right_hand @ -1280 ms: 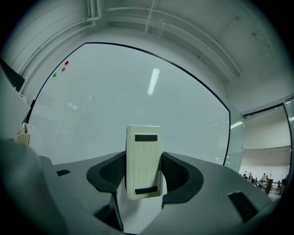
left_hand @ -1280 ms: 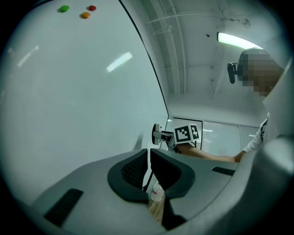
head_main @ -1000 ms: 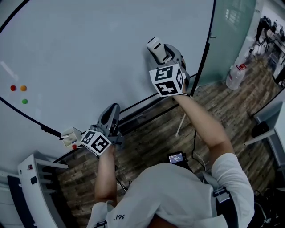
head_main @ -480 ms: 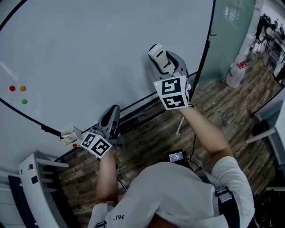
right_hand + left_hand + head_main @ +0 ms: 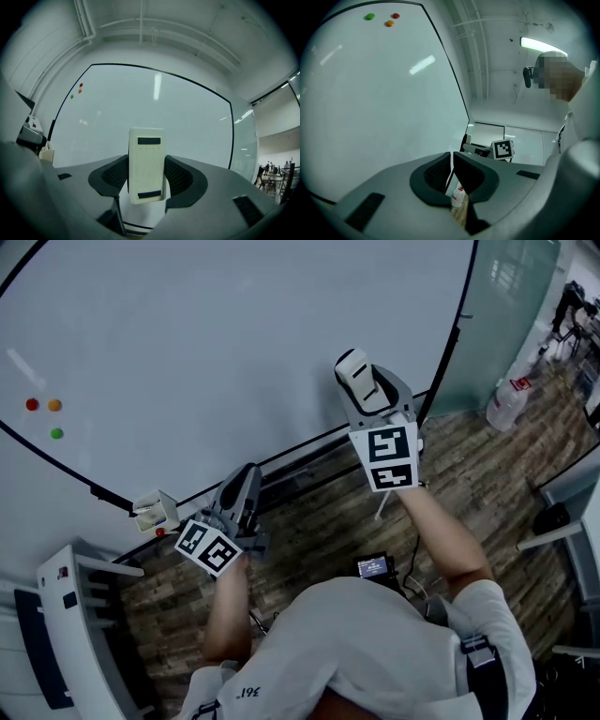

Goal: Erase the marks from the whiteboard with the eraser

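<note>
The whiteboard (image 5: 234,343) fills the upper left of the head view and looks blank apart from three round magnets (image 5: 44,414) at its left. My right gripper (image 5: 361,381) is shut on a white eraser (image 5: 355,371), held a little off the board near its lower right edge. In the right gripper view the eraser (image 5: 146,165) stands upright between the pads, with the whiteboard (image 5: 154,117) behind it. My left gripper (image 5: 242,491) hangs low by the board's bottom frame, its jaws nearly together with nothing between them (image 5: 452,174).
A small white holder (image 5: 156,513) sits on the board's lower frame at the left. A glass partition (image 5: 506,315) stands right of the board, with a plastic bottle (image 5: 511,401) on the wooden floor. White furniture (image 5: 70,634) stands at the lower left.
My right gripper with the eraser has drifted right and down, away from the board's middle. The left gripper has stayed low near the frame.
</note>
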`<state>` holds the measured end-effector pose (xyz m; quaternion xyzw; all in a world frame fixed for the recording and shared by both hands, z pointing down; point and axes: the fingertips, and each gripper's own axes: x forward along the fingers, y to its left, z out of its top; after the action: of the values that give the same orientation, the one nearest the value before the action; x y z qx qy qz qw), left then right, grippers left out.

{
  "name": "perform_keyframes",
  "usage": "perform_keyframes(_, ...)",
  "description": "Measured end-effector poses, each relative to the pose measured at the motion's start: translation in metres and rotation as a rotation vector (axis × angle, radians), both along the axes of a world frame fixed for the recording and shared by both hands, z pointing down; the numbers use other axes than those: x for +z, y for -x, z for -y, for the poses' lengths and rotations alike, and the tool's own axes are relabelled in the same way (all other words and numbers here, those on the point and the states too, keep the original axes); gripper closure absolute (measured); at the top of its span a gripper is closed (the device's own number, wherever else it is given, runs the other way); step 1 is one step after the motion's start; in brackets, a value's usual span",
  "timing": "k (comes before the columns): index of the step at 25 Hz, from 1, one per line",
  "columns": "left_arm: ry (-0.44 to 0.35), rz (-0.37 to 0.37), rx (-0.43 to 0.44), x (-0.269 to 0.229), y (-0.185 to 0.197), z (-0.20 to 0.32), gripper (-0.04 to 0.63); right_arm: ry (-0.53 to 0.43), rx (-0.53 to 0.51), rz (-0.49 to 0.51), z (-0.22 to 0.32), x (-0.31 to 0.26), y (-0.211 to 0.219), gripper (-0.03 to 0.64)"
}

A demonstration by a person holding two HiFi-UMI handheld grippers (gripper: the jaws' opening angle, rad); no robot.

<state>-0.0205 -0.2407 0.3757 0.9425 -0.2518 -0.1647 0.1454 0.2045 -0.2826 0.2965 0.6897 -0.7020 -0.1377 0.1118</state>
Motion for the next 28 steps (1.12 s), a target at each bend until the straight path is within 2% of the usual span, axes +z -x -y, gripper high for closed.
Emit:
perform_keyframes(13, 0.053, 0.004, 0.012, 0.024, -0.003, -0.014, 0.581, 0.052, -0.014, 0.084, -0.018, 0.037, -0.003, 0.364)
perform_keyframes(17, 0.071, 0.004, 0.015, 0.033, -0.003, -0.019, 0.581, 0.091, -0.022, 0.135, -0.028, 0.058, -0.002, 0.364)
perform_keyframes(28, 0.132, 0.006, 0.006, 0.057, 0.001, -0.031, 0.581, 0.187, -0.028, 0.169, -0.038, 0.106, -0.007, 0.364)
